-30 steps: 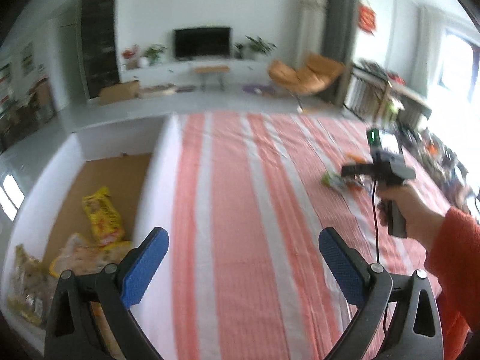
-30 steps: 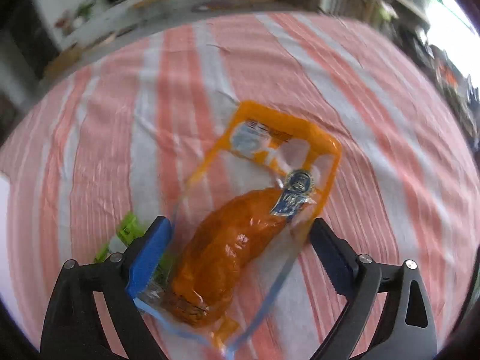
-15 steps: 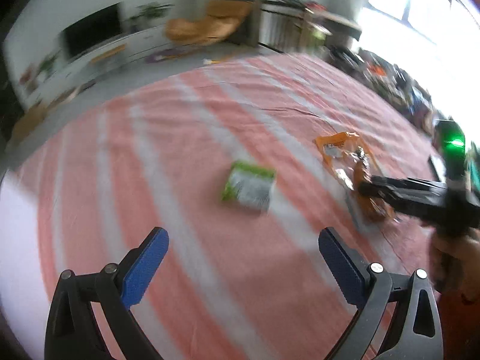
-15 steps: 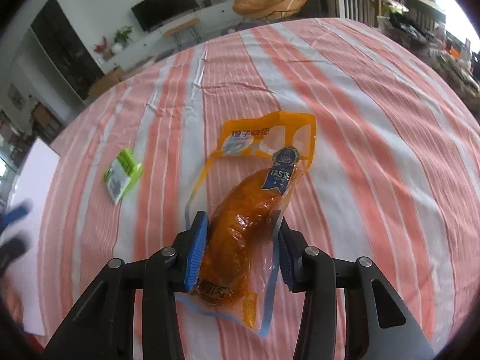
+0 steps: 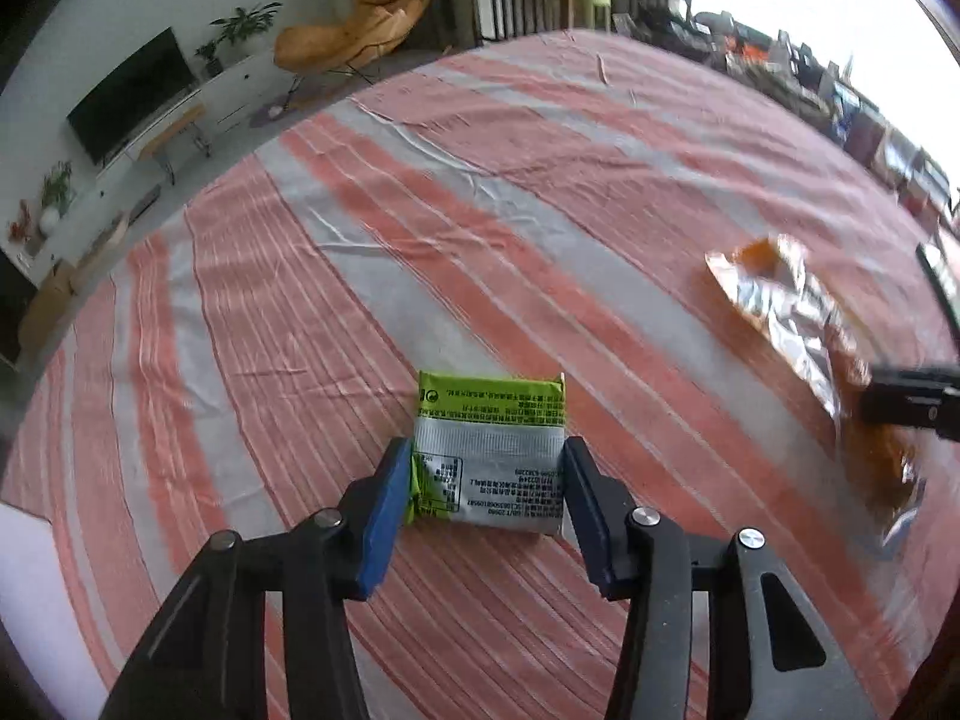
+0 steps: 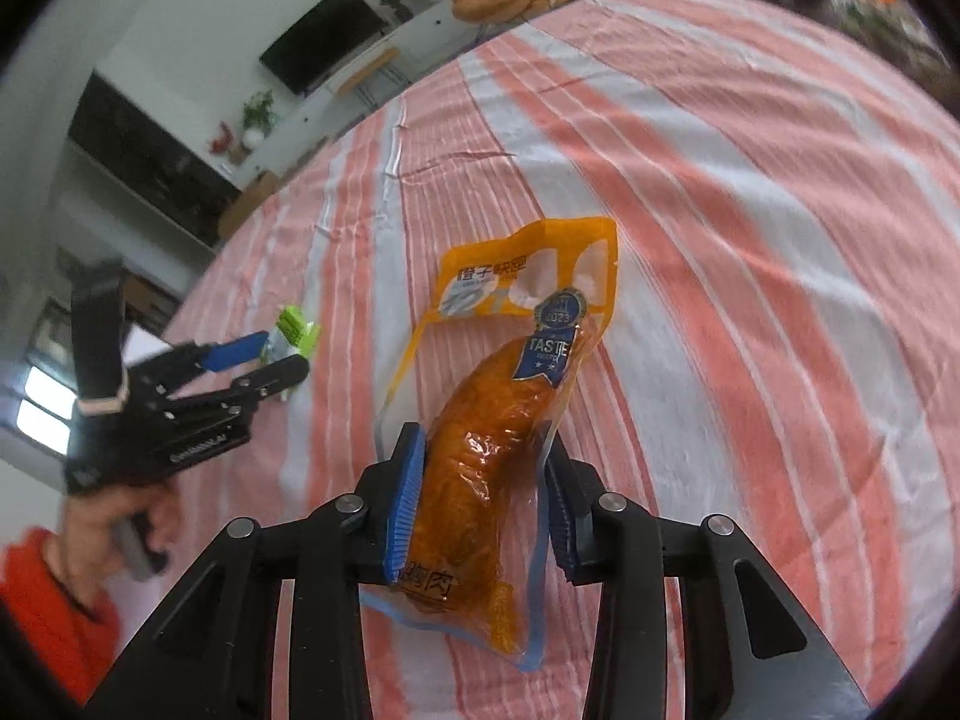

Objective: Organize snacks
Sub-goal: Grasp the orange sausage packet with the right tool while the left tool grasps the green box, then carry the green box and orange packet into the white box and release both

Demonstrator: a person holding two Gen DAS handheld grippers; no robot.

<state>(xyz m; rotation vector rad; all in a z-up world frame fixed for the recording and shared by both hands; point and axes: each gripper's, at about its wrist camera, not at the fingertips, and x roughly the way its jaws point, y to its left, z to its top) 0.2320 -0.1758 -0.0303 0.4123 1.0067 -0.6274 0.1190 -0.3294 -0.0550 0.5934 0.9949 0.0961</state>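
Glossy plastic snack pouch (image 6: 498, 450), matt foil packet (image 5: 489, 456), rumpled striped cloth (image 5: 540, 210)

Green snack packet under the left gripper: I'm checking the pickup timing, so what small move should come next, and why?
Probably finish closing, then lift slightly. The left gripper is closing, its fingers flanking the green snack packet, which lies flat on the striped cloth. The right gripper is closing on the orange meat pouch.

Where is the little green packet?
In the left wrist view the green packet lies on the striped cloth between the closing left gripper pads, left of the orange pouch.
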